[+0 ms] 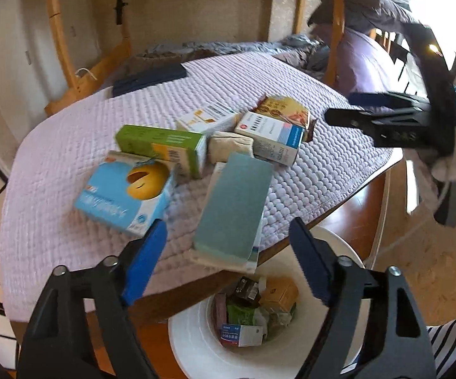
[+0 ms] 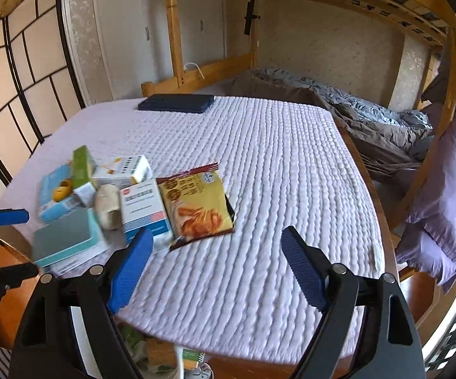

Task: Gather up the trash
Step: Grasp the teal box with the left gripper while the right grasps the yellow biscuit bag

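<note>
Left to right across the lavender quilted mat on the wooden table:

Light-blue cardboard box w/ yellow smiley print lies flat nearest the left gripper, whose jaws are wide open w/ nothing between them. Box looks empty & light, thin card that'd crush if squeezed hard; best taken across its short sides.

Next, green rectangular carton on its long edge, leaning by the blue box. Stiff enough, light; pinch across the narrow faces.

Behind it, white-and-orange small carton, then a beige soft cloth-like bundle in the middle of the pile. Bundle is squashy, any grip works.

In front, teal flat box w/ matte lid overhangs the table edge, tilted, right above the white round bin on the floor. Widest item; probably easier nudged off than pinched, or taken by the thin edge.

Then white box w/ red-blue label, rigid card, light.

Furthest right, yellow-brown foil snack packet, lying flat, partly overlapping the white box. Slippery & floppy, no stiff face; pinch a crimped end seam.

Right gripper hovers over bare mat just right of the packet, jaws spread wide, holding nothing.

Bin already holds several cartons & wrappers, so roughly half done by my guess.
</note>
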A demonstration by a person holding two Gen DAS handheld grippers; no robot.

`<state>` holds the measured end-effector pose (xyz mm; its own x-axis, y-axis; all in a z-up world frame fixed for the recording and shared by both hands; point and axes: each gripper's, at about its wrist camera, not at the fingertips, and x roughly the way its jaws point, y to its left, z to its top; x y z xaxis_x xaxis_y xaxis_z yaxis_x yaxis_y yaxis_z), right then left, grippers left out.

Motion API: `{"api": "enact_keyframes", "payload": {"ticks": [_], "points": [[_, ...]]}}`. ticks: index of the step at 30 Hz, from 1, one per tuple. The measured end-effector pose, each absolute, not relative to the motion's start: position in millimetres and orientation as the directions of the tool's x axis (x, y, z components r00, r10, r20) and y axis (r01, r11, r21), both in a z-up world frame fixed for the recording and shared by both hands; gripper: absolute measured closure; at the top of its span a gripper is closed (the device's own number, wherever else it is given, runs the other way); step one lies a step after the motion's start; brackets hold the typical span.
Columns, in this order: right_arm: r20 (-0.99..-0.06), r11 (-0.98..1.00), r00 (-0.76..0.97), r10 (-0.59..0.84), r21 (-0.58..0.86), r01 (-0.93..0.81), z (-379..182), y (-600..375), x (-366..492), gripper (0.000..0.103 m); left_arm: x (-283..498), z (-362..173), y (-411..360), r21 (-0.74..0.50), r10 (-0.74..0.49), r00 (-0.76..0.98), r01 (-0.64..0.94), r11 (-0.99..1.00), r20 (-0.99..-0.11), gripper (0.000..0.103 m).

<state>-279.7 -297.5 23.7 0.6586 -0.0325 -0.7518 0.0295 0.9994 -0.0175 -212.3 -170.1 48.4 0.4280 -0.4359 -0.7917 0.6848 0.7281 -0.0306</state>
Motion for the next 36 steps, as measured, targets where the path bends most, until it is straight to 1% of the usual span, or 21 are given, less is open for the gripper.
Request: {"api": "enact_keyframes", "payload": {"ticks": [3, 5, 7, 10, 13, 16, 20, 23, 27, 30, 31, 33, 35, 36], "points": [[-0.768, 1.0, 0.64, -0.007, -0.01, -0.001, 15.0, -297.6, -261.5, 0.021, -206.5, 46.2, -174.7, -0.045, -0.439, 0.404, 0.693, 0.72, -0.802, 0.031], [-0.778, 1.0, 0.628, 0.0, -0.014, -0.018, 9.6, -295.7, -251.7, 0.021, -203.4, 44.0, -176.1, -0.049, -0.437, 0.397, 0.692, 0.72, -0.807, 0.032], [-0.789, 0.999, 0.615, 0.006, -0.018, -0.033, 4.2, -293.7, -242.5, 0.021, -200.4, 41.6, -177.4, -0.057, -0.435, 0.387, 0.692, 0.72, -0.813, 0.037], [-0.798, 0.999, 0.602, 0.022, -0.011, -0.051, -2.2, -293.2, -229.6, 0.021, -196.2, 37.7, -179.4, -0.073, -0.434, 0.368, 0.688, 0.722, -0.822, 0.041], [-0.8, 0.999, 0.598, 0.045, 0.018, -0.051, -4.8, -297.0, -216.9, 0.021, -192.0, 34.4, -182.5, -0.082, -0.431, 0.357, 0.684, 0.725, -0.829, 0.044], [-0.805, 0.999, 0.592, 0.037, 0.027, -0.026, -7.0, -304.7, -206.6, 0.021, -189.5, 33.3, -184.9, -0.086, -0.428, 0.355, 0.679, 0.729, -0.831, 0.045], [-0.814, 1.0, 0.581, 0.014, 0.008, -0.012, -11.0, -311.5, -201.4, 0.021, -186.8, 32.6, -185.2, -0.09, -0.426, 0.355, 0.672, 0.735, -0.832, 0.045], [-0.815, 0.999, 0.578, 0.033, 0.01, -0.043, -11.8, -308.6, -204.9, 0.021, -185.8, 32.8, -185.5, -0.088, -0.425, 0.356, 0.672, 0.736, -0.832, 0.045], [-0.818, 0.996, 0.575, 0.003, -0.052, -0.079, -16.2, -294.9, -206.6, 0.021, -184.8, 33.0, -187.1, -0.079, -0.422, 0.36, 0.675, 0.733, -0.832, 0.045], [-0.818, 0.996, 0.575, -0.007, -0.06, -0.073, -16.6, -294.8, -202.6, 0.021, -181.9, 32.7, -188.8, -0.079, -0.424, 0.355, 0.682, 0.727, -0.834, 0.05], [-0.821, 0.996, 0.571, -0.008, -0.057, -0.068, -17.3, -296.4, -200.8, 0.022, -180.9, 32.7, -189.5, -0.083, -0.426, 0.351, 0.683, 0.726, -0.834, 0.052], [-0.829, 0.997, 0.56, 0.0, -0.042, -0.063, -18.7, -300.7, -199.1, 0.038, -179.7, 32.8, -190.3, -0.082, -0.424, 0.35, 0.683, 0.726, -0.835, 0.052], [-0.846, 0.998, 0.533, 0.016, -0.02, -0.061, -23.6, -304.1, -197.2, 0.044, -179.1, 33.1, -190.4, -0.085, -0.427, 0.348, 0.685, 0.724, -0.835, 0.055], [-0.848, 0.998, 0.529, 0.019, -0.015, -0.061, -24.9, -305.1, -197.5, 0.045, -179.2, 33.3, -190.4, -0.086, -0.428, 0.347, 0.685, 0.723, -0.835, 0.057]]}}
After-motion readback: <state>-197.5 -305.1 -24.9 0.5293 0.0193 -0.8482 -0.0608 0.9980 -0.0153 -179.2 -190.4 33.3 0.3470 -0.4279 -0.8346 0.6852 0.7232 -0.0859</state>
